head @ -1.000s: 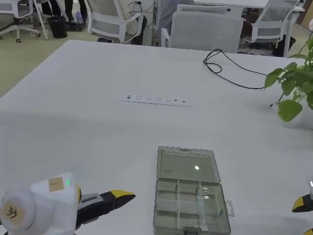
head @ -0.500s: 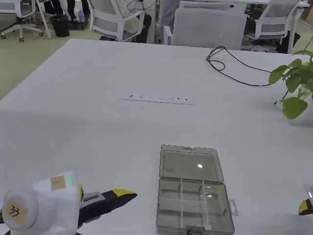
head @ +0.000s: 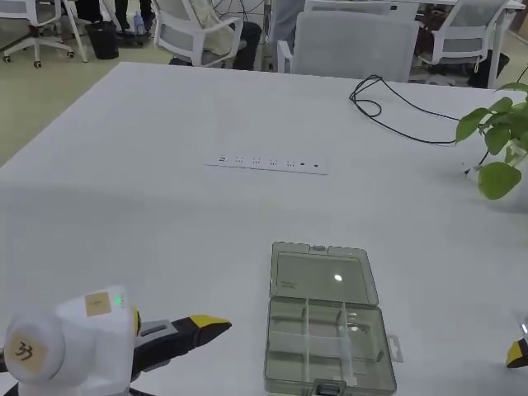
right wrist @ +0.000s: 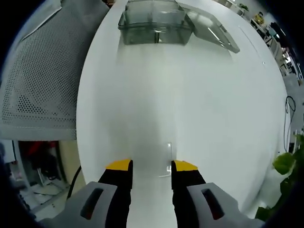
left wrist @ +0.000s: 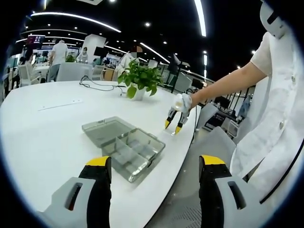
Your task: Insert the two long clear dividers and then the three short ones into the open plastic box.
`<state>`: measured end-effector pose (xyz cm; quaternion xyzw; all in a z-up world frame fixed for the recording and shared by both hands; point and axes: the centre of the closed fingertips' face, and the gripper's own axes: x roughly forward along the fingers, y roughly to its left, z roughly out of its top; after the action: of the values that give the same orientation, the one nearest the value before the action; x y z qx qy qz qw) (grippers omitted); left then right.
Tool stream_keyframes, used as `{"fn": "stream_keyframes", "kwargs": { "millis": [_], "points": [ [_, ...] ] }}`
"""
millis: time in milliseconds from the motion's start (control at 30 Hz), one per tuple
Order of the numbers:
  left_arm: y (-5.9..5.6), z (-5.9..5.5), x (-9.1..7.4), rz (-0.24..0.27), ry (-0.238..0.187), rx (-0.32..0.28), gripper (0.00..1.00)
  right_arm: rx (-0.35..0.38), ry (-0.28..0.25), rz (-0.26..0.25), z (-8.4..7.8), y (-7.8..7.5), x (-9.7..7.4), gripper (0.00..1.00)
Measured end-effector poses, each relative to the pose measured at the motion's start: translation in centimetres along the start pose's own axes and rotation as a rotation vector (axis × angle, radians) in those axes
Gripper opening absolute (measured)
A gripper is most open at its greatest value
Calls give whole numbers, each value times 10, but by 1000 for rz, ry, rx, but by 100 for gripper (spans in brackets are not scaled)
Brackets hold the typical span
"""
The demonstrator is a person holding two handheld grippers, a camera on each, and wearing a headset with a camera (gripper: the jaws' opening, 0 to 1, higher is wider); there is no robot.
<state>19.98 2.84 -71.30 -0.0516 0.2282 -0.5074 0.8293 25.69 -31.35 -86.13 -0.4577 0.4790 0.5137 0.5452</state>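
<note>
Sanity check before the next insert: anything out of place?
A small clear piece, likely a short divider, lies loose on the table just ahead of the right gripper, well apart from the open box. Nothing else stands out.

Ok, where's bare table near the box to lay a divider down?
Bare: the wide stretch between the open box and the power strip, and the patch between the box's left wall and the left gripper. Crowded: the far right, where the black cable and the plant sit.

White table (head: 148,223): box (head: 322,276), power strip (head: 268,163), plant (head: 498,179)
</note>
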Motion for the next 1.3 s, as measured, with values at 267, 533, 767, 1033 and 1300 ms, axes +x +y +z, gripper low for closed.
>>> {"fn": "stream_keyframes", "kwargs": {
  "millis": [267, 533, 767, 1033, 1300],
  "points": [
    [-1, -1, 0, -1, 2, 1, 76, 7, 3, -1, 0, 0, 0, 33],
    [-2, 1, 1, -6, 3, 2, 75, 32, -23, -32, 4, -1, -3, 33],
    [-2, 4, 5, -15, 3, -10, 75, 11, -128, -86, 40, 5, -22, 33],
    [-10, 13, 20, -49, -2, -47, 73, -31, -238, -140, 91, 18, -50, 33],
    [-27, 29, 47, -117, -31, -166, 66, -42, -308, -186, 132, 25, -76, 33]
  ]
}}
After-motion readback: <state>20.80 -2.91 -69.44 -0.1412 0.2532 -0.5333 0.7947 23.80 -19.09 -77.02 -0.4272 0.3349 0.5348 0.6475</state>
